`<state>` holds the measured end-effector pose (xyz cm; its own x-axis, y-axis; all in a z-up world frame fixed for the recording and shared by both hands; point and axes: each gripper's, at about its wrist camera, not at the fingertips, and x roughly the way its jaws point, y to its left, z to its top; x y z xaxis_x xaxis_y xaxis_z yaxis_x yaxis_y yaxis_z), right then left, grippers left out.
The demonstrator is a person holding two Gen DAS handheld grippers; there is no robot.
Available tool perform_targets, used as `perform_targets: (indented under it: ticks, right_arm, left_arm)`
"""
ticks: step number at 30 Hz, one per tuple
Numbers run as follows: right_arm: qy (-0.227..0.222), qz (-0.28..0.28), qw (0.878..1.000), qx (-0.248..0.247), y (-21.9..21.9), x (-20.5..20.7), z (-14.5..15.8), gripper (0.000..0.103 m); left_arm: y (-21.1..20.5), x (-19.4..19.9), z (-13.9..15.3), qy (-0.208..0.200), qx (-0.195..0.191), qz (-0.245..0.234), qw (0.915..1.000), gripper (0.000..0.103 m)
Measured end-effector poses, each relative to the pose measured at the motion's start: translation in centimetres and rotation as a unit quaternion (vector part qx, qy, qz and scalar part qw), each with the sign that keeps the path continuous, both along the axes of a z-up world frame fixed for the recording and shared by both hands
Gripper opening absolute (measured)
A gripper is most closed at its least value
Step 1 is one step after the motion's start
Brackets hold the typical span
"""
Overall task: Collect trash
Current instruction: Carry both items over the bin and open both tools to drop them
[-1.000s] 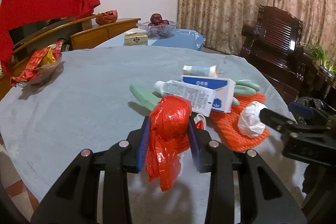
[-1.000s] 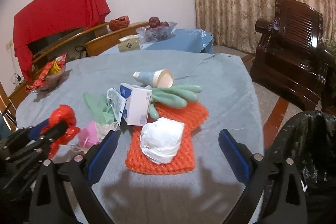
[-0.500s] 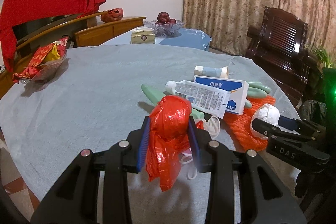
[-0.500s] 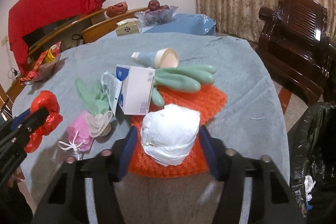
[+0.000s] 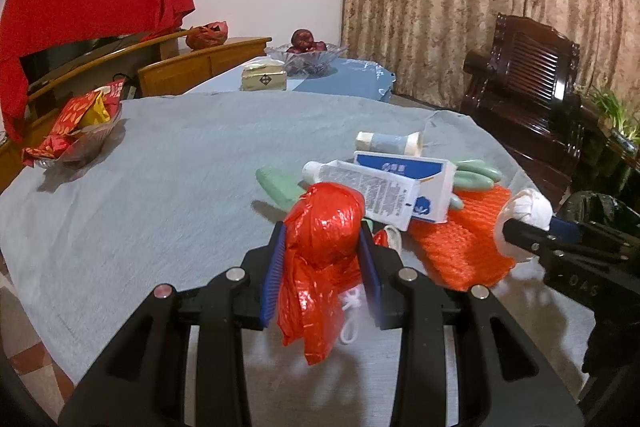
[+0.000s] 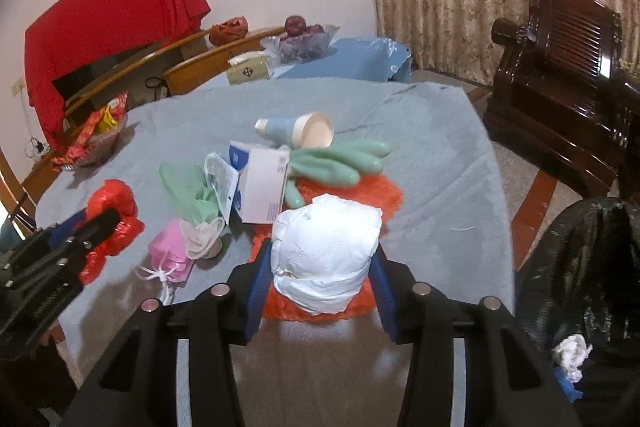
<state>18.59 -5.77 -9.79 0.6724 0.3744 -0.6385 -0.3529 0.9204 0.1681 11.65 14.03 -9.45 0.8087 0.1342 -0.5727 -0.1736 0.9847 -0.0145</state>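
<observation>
My left gripper [image 5: 324,259] is shut on a crumpled red plastic bag [image 5: 324,227] and holds it above the grey table. It also shows in the right wrist view [image 6: 110,219]. My right gripper [image 6: 320,267] is shut on a white face mask [image 6: 326,247], just above the orange foam net [image 6: 382,191]. The mask also shows in the left wrist view [image 5: 520,211]. On the table lie a pink mask [image 6: 170,259], green gloves [image 6: 340,163], a white and blue box [image 6: 260,187], a tube [image 5: 368,187] and a paper cup [image 6: 300,129].
A black trash bag [image 6: 580,267] with white scraps inside stands off the table's right edge. A glass bowl of red snack packets [image 5: 76,131] sits at the table's far left. A dark wooden chair [image 5: 528,83] stands at the right, and a fruit bowl [image 5: 306,55] sits behind.
My right gripper moved in over the white mask, closed on it and raised it slightly off the orange net. My left gripper still holds the red bag, nearly unmoved.
</observation>
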Motion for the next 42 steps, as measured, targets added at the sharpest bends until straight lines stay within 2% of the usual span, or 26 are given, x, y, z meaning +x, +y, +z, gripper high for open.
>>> perform_targets:
  ticks: [11, 23, 34, 42]
  right_arm:
    - [-0.038, -0.007, 0.999, 0.011, -3.8, -2.7, 3.9, 0.046]
    - [-0.061, -0.07, 0.996, 0.013, -11.2, -5.7, 6.3, 0.046]
    - [-0.067, -0.15, 0.986, 0.007, -19.0, -8.2, 6.8, 0.046]
    - [-0.064, -0.191, 0.98, -0.002, -23.1, -9.5, 6.5, 0.046]
  left_arm:
    - [-4.1, 0.0, 1.8, -0.018, -0.001, -0.041, 0.999, 0.034]
    - [-11.1, 0.5, 3.2, -0.033, -0.01, -0.112, 0.9932, 0.034]
    - [-19.1, 1.2, 4.1, -0.043, -0.021, -0.192, 0.9801, 0.034]
    - [-24.5, 1.4, 4.1, -0.047, -0.027, -0.243, 0.9685, 0.034]
